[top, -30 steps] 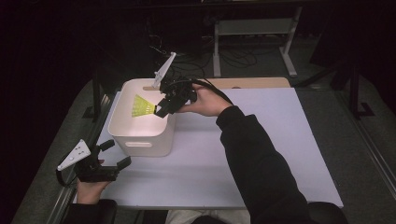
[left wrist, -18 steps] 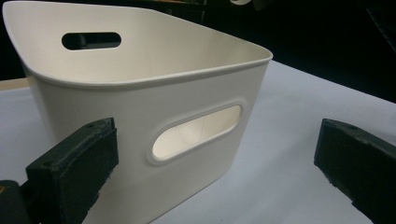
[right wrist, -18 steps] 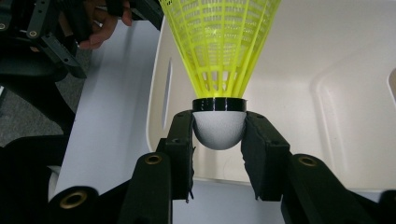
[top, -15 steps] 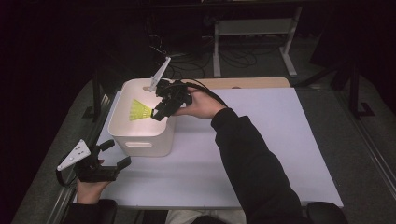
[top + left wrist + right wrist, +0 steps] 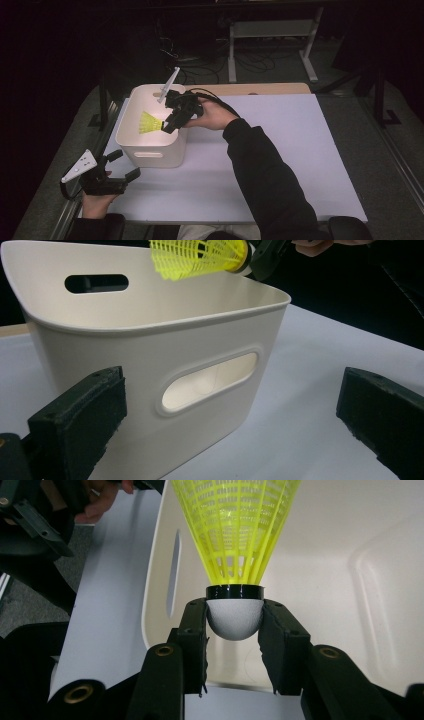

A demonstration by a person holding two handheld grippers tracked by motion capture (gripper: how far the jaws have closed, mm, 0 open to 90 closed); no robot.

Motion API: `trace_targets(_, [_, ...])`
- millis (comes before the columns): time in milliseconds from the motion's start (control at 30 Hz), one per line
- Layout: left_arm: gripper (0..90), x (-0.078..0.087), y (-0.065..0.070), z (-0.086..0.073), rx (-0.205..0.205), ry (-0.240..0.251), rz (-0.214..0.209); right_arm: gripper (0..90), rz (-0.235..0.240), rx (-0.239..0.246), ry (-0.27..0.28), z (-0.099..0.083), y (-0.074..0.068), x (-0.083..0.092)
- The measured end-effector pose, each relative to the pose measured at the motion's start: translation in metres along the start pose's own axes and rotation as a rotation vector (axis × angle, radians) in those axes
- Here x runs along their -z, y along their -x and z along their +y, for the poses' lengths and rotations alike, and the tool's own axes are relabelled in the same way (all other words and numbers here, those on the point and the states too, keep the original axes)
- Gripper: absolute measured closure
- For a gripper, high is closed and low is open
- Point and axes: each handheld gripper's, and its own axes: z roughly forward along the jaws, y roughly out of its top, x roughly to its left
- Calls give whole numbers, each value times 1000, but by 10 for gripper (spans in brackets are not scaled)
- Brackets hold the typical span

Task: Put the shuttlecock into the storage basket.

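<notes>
The shuttlecock (image 5: 235, 545) skirt's wide end is cut off by the right gripper view's top edge.

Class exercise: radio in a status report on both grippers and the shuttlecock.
Right gripper shut on shuttlecock, held over white bin. Left gripper open, idle beside bin. Nothing in the way.

My right arm reaches forward across the table, sleeve dark, hand wrapped round the right gripper (image 5: 170, 125); its jaws are closed on the white cork of a yellow shuttlecock (image 5: 235, 617), pads pressed to either side; my left hand (image 5: 95, 200) sits low near the table's near-left corner, holding the left gripper (image 5: 124, 165) with jaws spread wide and nothing between them.
</notes>
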Motion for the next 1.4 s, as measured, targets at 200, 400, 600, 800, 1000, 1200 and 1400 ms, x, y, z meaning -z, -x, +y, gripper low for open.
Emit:
trace_targets(200, [0,0,0,0,0,1,0,632,8,-13,-14,-2,3,-8])
trace_targets(400, [0,0,0,0,-1,0,0,632,16,-20,-28,-4,6,-15])
trace_targets(600, [0,0,0,0,1,2,0,632,21,-22,-46,-6,7,-22])
trace_targets(800, [0,0,0,0,1,2,-1,629,23,-27,-54,-7,8,-24])
trace_targets(1000, [0,0,0,0,1,1,-1,507,10,-29,-49,-7,9,-25])
trace_targets(1200, [0,0,0,0,2,3,-1,388,-5,-39,-41,-7,8,-21])
trace_targets(1400, [0,0,0,0,1,3,-2,236,-18,-73,-26,-7,8,-13])
